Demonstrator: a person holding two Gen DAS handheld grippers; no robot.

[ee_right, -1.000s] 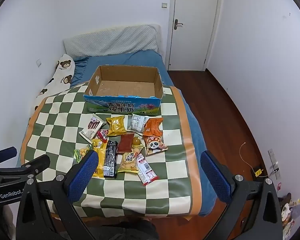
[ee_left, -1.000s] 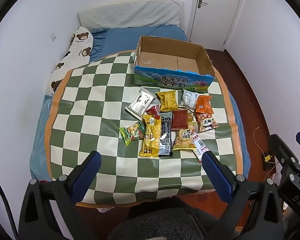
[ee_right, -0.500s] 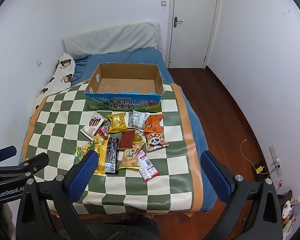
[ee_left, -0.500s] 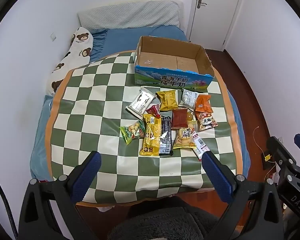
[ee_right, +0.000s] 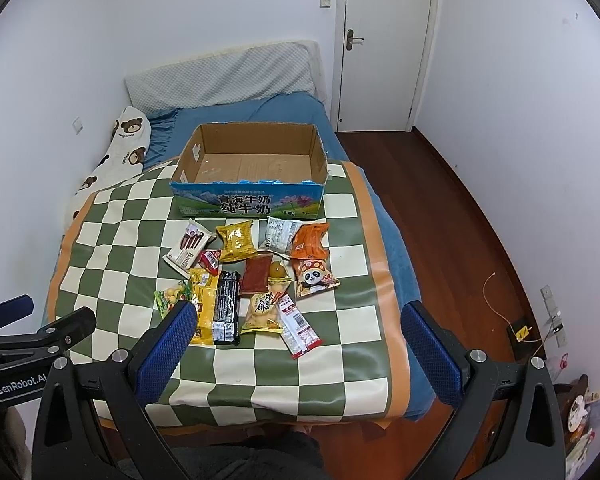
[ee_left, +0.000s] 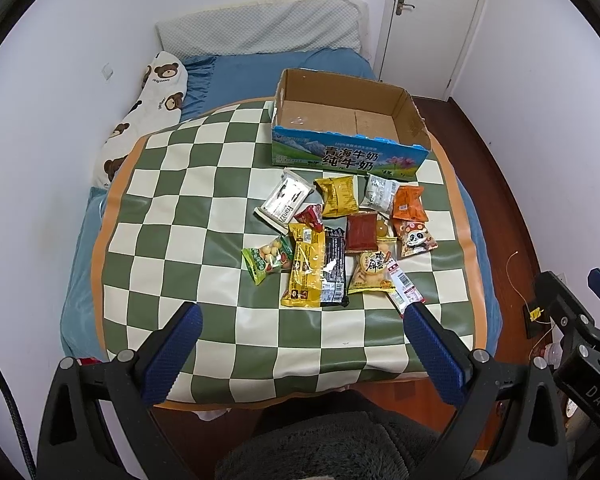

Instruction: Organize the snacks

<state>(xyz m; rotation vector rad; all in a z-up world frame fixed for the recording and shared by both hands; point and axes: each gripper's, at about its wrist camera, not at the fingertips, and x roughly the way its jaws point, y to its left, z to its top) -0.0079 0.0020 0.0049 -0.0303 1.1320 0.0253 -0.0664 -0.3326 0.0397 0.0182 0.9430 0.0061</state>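
Snacks lie in a loose cluster on the checkered mat (ee_left: 180, 216), all just in front of the box (ee_left: 350, 160), which stands open and bare at the mat's far edge. Both grippers hang back over the near edge, well apart from the cluster, each with its jaws spread wide and nothing between them. Seen from the left gripper (ee_left: 300, 334), the pile sits straight ahead; closest to it are the yellow bar (ee_left: 305, 270) and the black bar (ee_left: 334, 268), lying side by side and touching, their long axes running toward the box, so jaws held as they are would straddle either across its narrow width. From the right gripper (ee_right: 298, 330), closest is the red-and-white stick (ee_right: 298, 326), which lies slanted, its far end tipped toward the box and leftward; a slight turn of the wrist looks needed to close across it. That stick pokes out on the cluster's right fringe, clear of its neighbours at the near end, so the right hand seems better placed to start there. The green pack (ee_left: 266, 258) sits on the left fringe, nearer the left hand. Nothing has gone into the box yet.
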